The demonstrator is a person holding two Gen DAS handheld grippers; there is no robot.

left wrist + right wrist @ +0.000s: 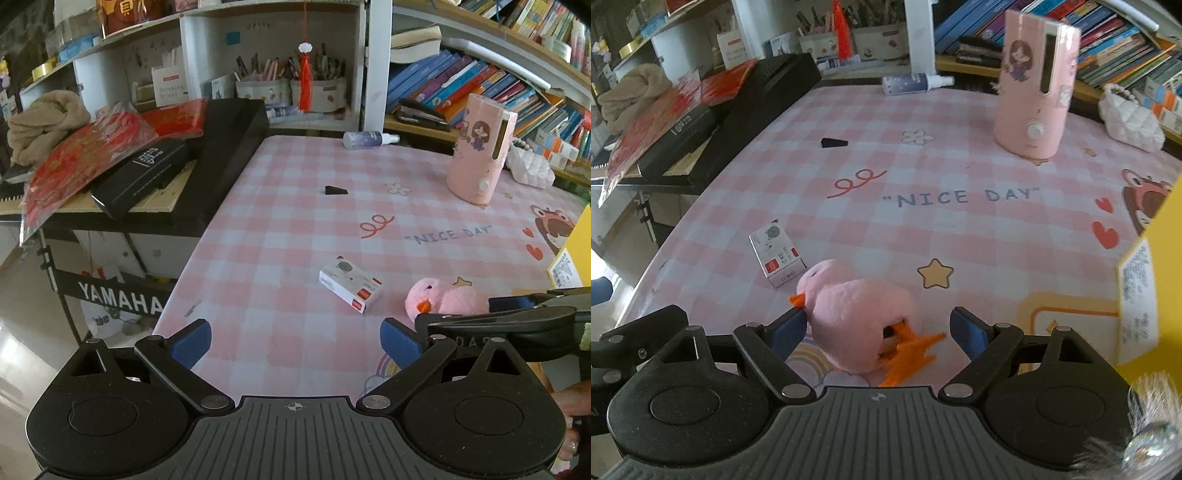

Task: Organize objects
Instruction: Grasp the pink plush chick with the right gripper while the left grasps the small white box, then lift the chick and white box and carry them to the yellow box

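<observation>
Beside plush duck [855, 314], small box [776, 258]

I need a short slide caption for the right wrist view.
Open right gripper straddles a pink plush duck on the checked tablecloth.

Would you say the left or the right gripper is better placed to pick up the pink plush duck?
Right: the right gripper already straddles the pink plush duck, jaws open; the left gripper frames bare tablecloth.

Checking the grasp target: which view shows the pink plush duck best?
The right wrist view: the plush duck lies whole between the open fingers. The left wrist view shows only its head and back, partly behind the other gripper.
</observation>
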